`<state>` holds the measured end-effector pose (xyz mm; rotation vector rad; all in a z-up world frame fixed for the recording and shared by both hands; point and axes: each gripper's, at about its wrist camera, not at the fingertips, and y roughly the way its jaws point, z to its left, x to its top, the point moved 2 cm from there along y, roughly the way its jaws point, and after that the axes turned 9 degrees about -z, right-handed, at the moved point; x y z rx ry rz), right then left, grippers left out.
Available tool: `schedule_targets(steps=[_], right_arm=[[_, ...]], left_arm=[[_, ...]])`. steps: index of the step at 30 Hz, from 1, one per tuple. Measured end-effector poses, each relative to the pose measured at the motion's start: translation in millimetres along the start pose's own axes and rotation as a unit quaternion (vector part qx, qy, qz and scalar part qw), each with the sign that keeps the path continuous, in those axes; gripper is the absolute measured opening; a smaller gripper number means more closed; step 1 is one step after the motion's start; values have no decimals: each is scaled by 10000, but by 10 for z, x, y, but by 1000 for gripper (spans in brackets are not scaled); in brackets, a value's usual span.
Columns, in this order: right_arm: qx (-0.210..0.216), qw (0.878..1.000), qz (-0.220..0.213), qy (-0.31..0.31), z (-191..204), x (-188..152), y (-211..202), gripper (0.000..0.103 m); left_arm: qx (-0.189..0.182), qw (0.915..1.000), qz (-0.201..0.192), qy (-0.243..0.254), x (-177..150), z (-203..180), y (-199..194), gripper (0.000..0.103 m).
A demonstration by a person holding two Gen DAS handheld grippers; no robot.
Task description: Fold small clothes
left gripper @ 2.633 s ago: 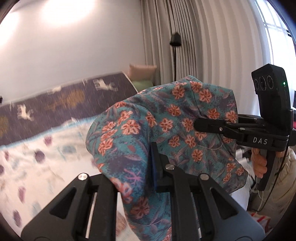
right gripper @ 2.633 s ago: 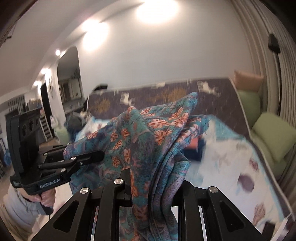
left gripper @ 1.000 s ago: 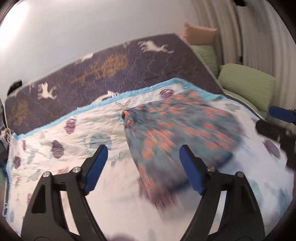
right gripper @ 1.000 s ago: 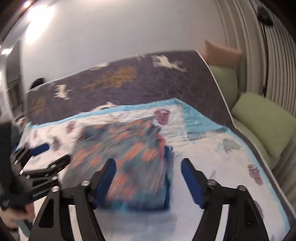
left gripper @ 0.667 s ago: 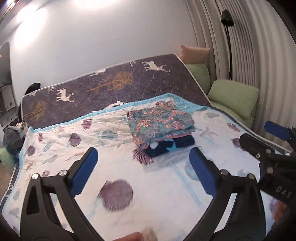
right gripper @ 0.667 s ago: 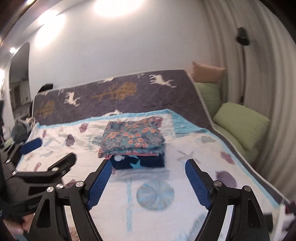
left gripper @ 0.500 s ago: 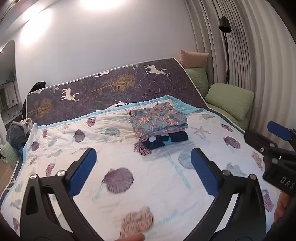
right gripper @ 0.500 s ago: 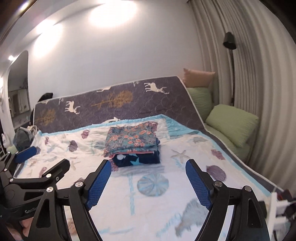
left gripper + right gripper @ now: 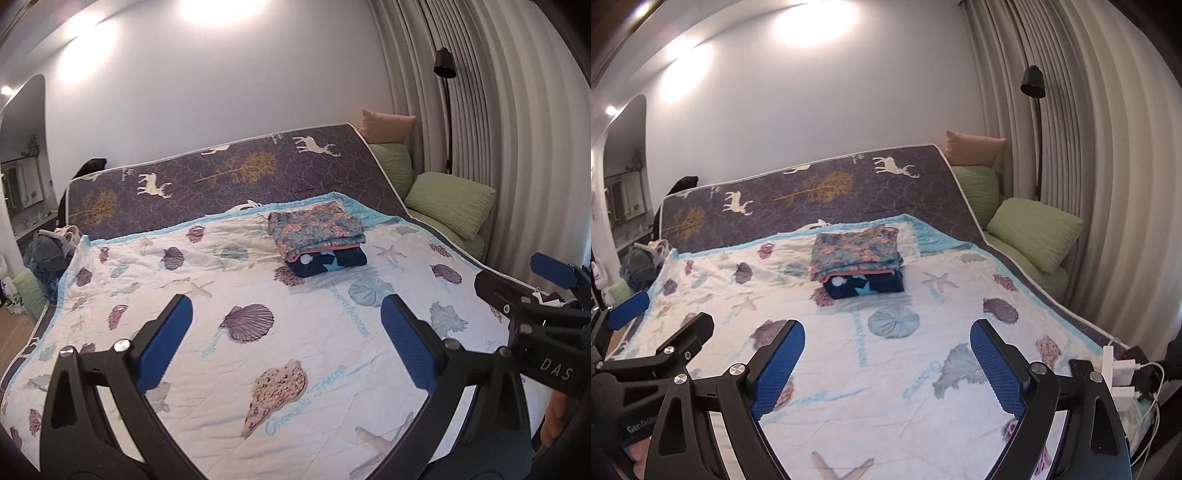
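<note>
A folded teal floral garment (image 9: 317, 229) lies on top of a folded navy star-print garment (image 9: 328, 261), stacked at the far middle of the bed; the stack also shows in the right wrist view (image 9: 855, 250). My left gripper (image 9: 288, 341) is open and empty, held well back from the stack over the near part of the quilt. My right gripper (image 9: 886, 363) is open and empty too, also well back. Each gripper shows at the edge of the other's view: the right one (image 9: 546, 291) and the left one (image 9: 653, 332).
The bed carries a white seashell-print quilt (image 9: 258, 354). A purple deer-print mattress (image 9: 221, 177) leans at the back. Green pillows (image 9: 448, 203) and a floor lamp (image 9: 445, 66) stand right by the curtain. A pile of clothes (image 9: 50, 249) sits far left. Chargers and cables (image 9: 1123, 369) lie at the right bed edge.
Both grippers let go of the floral garment, which now lies folded on the navy one. Both have drawn back from the stack and stay open.
</note>
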<state>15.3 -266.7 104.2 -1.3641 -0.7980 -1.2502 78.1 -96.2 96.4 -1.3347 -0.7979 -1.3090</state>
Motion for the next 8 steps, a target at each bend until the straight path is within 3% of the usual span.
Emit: schedule_targets(steps=[8], right_arm=[[-19,10000,-26,60,8,-36,-136,93]], left_arm=[[20,10000,-48,-77,-14,46,-214,102]])
